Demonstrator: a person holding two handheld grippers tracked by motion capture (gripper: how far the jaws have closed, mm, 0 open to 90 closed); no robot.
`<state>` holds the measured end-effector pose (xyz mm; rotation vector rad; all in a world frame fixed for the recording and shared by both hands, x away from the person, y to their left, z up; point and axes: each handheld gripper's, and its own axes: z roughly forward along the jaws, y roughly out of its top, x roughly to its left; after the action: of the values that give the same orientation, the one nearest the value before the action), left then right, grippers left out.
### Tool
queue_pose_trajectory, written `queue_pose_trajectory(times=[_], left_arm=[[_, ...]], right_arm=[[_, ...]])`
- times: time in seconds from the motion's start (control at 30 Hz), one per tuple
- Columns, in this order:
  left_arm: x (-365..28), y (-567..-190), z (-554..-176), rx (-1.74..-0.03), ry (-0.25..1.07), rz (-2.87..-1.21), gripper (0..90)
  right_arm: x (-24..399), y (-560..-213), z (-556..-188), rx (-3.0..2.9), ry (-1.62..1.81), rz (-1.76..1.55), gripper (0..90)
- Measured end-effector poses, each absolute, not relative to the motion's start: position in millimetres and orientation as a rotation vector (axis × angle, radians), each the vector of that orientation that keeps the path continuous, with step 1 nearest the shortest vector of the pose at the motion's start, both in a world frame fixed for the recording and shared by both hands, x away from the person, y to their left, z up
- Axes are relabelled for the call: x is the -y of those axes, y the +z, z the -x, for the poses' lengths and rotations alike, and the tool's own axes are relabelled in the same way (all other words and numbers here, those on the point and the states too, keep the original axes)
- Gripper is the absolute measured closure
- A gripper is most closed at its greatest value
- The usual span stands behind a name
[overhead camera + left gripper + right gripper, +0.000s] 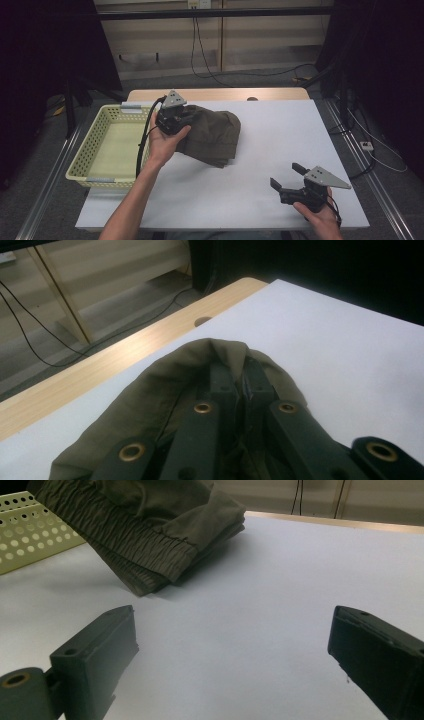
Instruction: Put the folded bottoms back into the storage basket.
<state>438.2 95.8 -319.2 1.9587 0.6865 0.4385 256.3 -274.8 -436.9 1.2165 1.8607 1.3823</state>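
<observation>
A folded olive-green garment [212, 135] lies on the white table, its left end lifted beside the basket. My left gripper [175, 117] is shut on that end; in the left gripper view the cloth [165, 385] wraps over the closed jaws and my left gripper [240, 385] pinches a fold. The garment's elastic waistband [150, 545] shows in the right gripper view, raised off the table. My right gripper [287, 177] rests near the table's front right, open and holding nothing; in its own view my right gripper [235, 640] has its jaws wide apart over bare table.
A pale yellow perforated basket [95, 150] stands at the table's left edge, seen also as a basket corner [30, 530]. The white table top [280, 135] stretches right of the garment. A wooden strip [220, 94] runs along the far edge, with cables on the floor beyond.
</observation>
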Motion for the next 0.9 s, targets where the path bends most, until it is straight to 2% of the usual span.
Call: queue_pose_trajectory(times=[0.63, 0.9], left_arm=[[-116, -289, -426, -0.674, 0.466, -1.868, 87.0], [-128, -287, -419, -0.656, 0.484, -1.885, 87.0]], right_arm=[[275, -437, -257, -1.852, 1.379, -1.228, 5.1], [275, -437, -257, -1.848, 1.374, -1.233, 5.1]])
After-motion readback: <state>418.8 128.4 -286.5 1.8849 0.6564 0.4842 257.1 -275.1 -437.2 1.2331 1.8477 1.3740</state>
